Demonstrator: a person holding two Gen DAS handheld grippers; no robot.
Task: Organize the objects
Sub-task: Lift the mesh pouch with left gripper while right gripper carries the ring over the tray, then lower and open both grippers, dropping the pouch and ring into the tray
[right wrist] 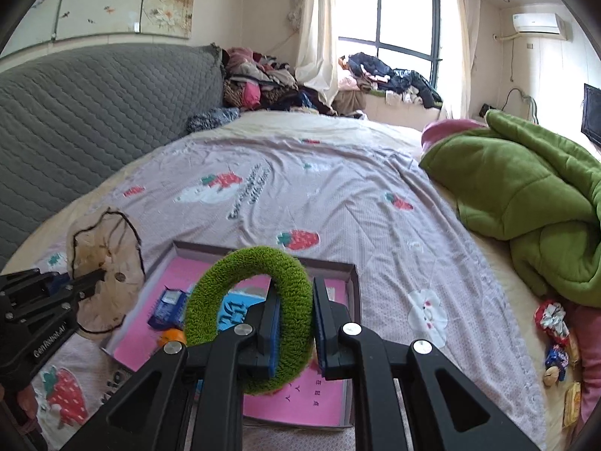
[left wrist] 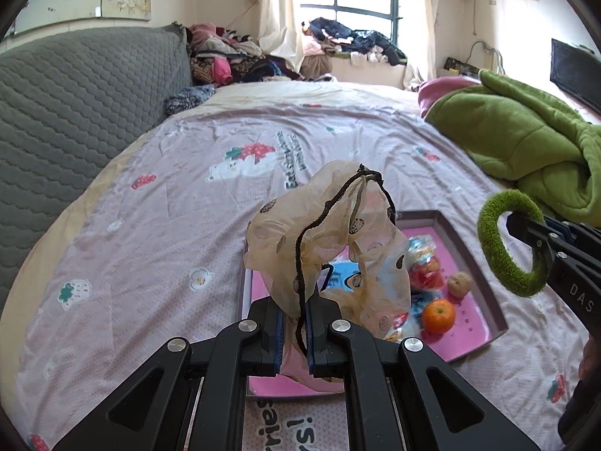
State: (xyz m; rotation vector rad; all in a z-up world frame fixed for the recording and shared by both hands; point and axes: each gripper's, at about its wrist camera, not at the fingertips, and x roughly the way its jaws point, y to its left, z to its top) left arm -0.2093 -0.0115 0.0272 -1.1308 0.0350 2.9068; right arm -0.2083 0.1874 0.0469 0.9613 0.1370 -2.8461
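Note:
My left gripper (left wrist: pixel 293 329) is shut on a sheer beige pouch (left wrist: pixel 323 236) with dark spots and a black drawstring, held up above a shallow box with a pink lining (left wrist: pixel 484 263) on the bed. The box holds an orange (left wrist: pixel 438 315), a brownish fruit (left wrist: pixel 460 283) and snack packets (left wrist: pixel 424 263). My right gripper (right wrist: pixel 295 332) is shut on a fuzzy green ring (right wrist: pixel 248 289), also lifted above the box (right wrist: pixel 349 274). From each wrist view the other gripper shows: the right one (left wrist: pixel 526 231) with the ring (left wrist: pixel 499 248) at the right edge, the left one (right wrist: pixel 90 282) with the pouch (right wrist: pixel 109 263) at the left.
The bed has a pink strawberry-print sheet (left wrist: pixel 169 195) and a grey quilted headboard (left wrist: pixel 75 112). A bunched green blanket (left wrist: pixel 526 139) lies at the right. Loose snack packets (right wrist: pixel 554 323) lie near the bed's right edge. Piles of clothes (left wrist: pixel 233 56) sit by the window.

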